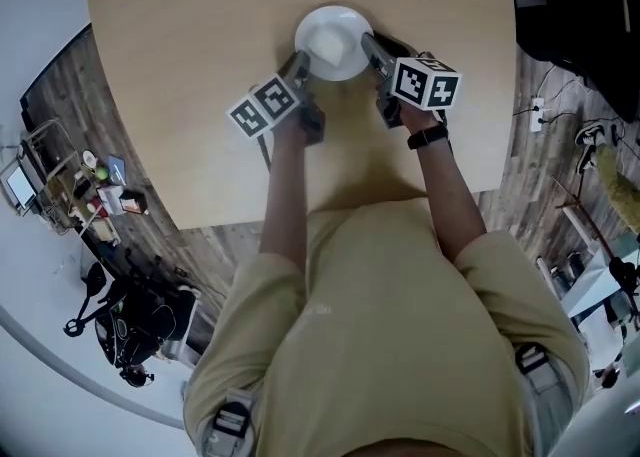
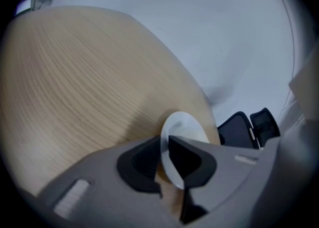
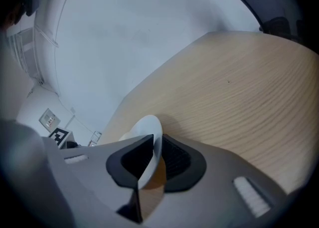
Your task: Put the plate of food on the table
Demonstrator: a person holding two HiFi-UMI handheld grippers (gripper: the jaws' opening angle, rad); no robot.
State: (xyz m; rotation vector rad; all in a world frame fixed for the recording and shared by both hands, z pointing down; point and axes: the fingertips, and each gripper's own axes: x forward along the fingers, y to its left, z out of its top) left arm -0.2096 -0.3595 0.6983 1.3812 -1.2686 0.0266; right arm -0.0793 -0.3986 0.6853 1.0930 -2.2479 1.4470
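Observation:
A white plate (image 1: pixel 333 40) lies on the round pale-wood table (image 1: pixel 190 95), toward its far middle; I cannot make out any food on it. My left gripper (image 1: pixel 300 63) is at the plate's left rim and my right gripper (image 1: pixel 372 47) at its right rim. In the left gripper view the plate's rim (image 2: pixel 184 124) stands edge-on between the jaws of the left gripper (image 2: pixel 164 154), with slight slack beside it. In the right gripper view the plate (image 3: pixel 147 127) leans between the jaws of the right gripper (image 3: pixel 157 157), a thin gap showing at the far pad.
The table's near edge runs just in front of the person's body. A rack with small items (image 1: pixel 95 190) and a black wheeled base (image 1: pixel 120 320) stand on the floor at left. Dark furniture (image 1: pixel 580 5) and a power strip with cables (image 1: pixel 540 110) are at right.

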